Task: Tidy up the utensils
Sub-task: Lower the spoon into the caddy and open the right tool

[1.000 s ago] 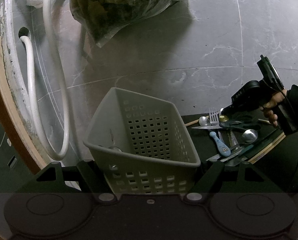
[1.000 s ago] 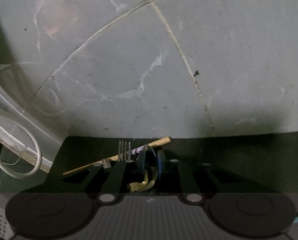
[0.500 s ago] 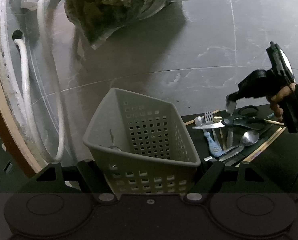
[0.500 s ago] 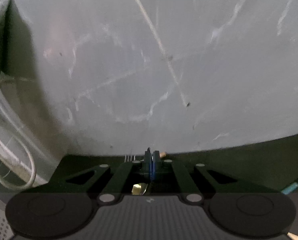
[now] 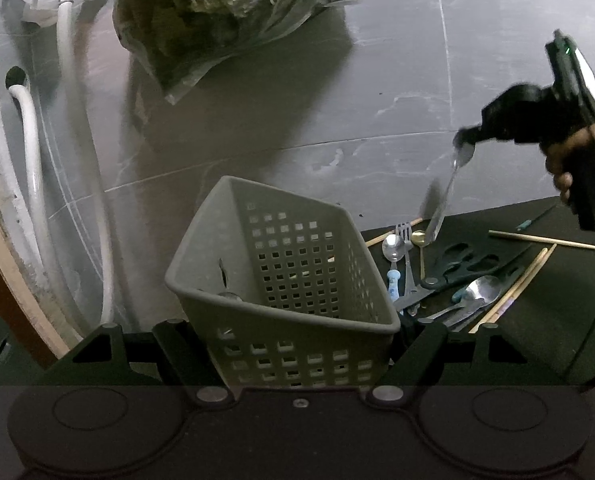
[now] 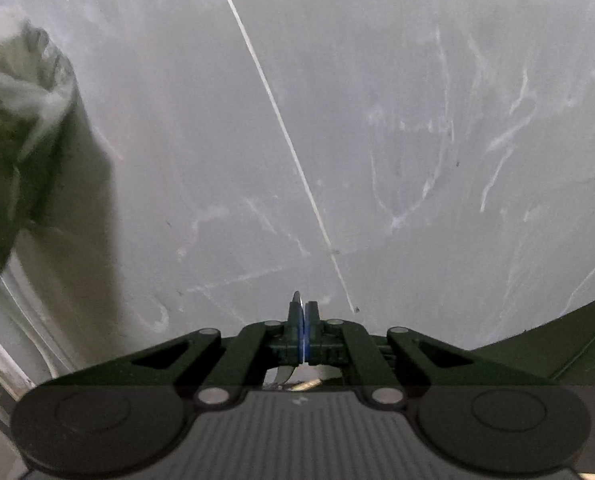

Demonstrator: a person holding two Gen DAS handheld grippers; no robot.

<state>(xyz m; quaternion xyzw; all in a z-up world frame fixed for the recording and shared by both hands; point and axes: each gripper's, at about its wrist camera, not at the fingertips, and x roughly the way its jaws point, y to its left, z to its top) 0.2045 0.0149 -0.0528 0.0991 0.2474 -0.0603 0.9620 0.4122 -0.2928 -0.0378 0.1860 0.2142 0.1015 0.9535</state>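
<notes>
The right gripper [image 5: 466, 136], jaws clamped on 1 silver spoon [image 5: 444, 196], has lifted it clear of the utensil pile [image 5: 437, 280]; a second ago it was down among them. The spoon hangs handle-down, right of and above the basket [image 5: 281, 276], which the left gripper [image 5: 297, 344] holds pinched.

- Both views are dim and grey-green, with black fisheye corners and bent straight lines.
- The bag [image 5: 225, 20] throws a broad shadow across the floor [image 5: 377, 80].
- The raised utensil [image 5: 443, 200] and right tongs [image 5: 467, 138] are motion-smeared.
- The right view is soft, its left edge badly blurred.
</notes>
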